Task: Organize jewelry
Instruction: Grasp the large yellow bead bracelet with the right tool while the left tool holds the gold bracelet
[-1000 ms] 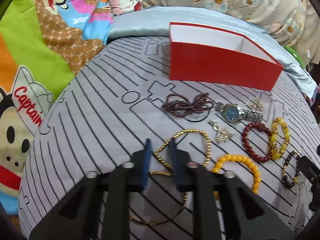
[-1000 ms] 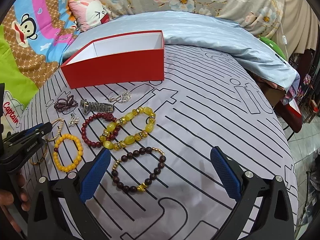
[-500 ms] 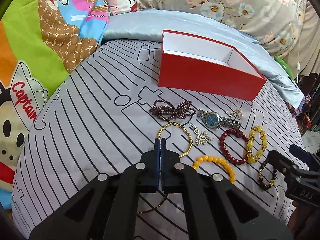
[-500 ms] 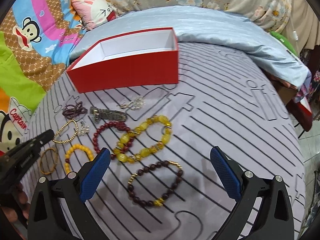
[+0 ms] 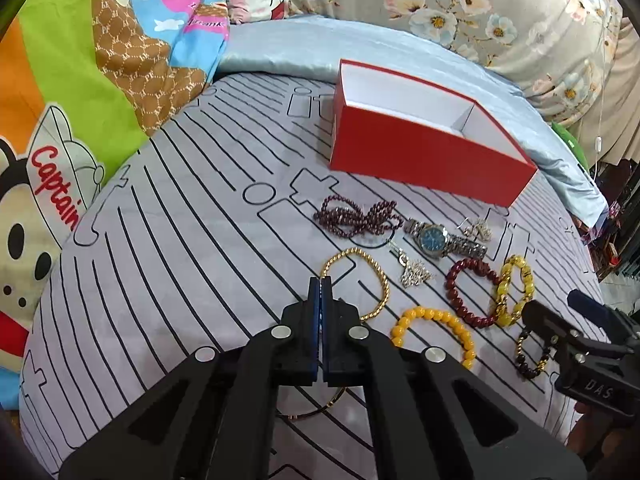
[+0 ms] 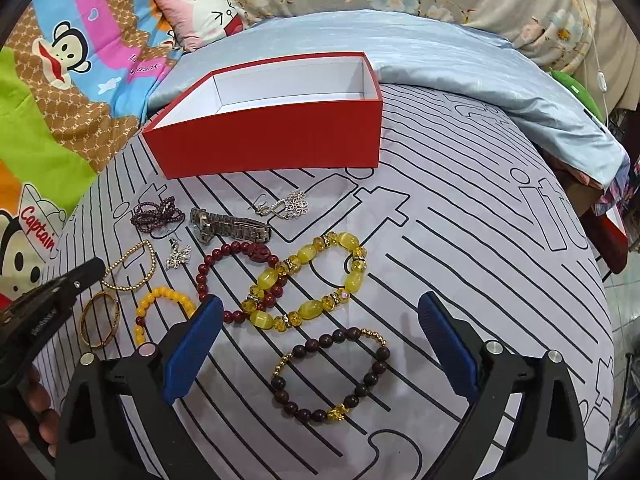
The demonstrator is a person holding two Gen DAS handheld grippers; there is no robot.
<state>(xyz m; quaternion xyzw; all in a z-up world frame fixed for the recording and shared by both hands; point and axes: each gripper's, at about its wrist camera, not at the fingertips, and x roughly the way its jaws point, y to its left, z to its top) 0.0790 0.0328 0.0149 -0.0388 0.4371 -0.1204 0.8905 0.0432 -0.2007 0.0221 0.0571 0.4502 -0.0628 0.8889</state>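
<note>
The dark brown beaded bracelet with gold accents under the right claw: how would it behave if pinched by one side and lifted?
The dark brown beaded bracelet with gold accents looks strung from separate round beads, so it would probably sag into a hanging loop rather than hold its ring shape. The glossy beads may slip between flat pads. It lies clear of the chunky yellow bead bracelet, so snagging seems unlikely.

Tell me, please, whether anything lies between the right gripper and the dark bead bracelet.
Nothing visible does: the dark bead bracelet lies uncovered on the sheet, just ahead of the right gripper, whose jaws stand wide open.
</note>
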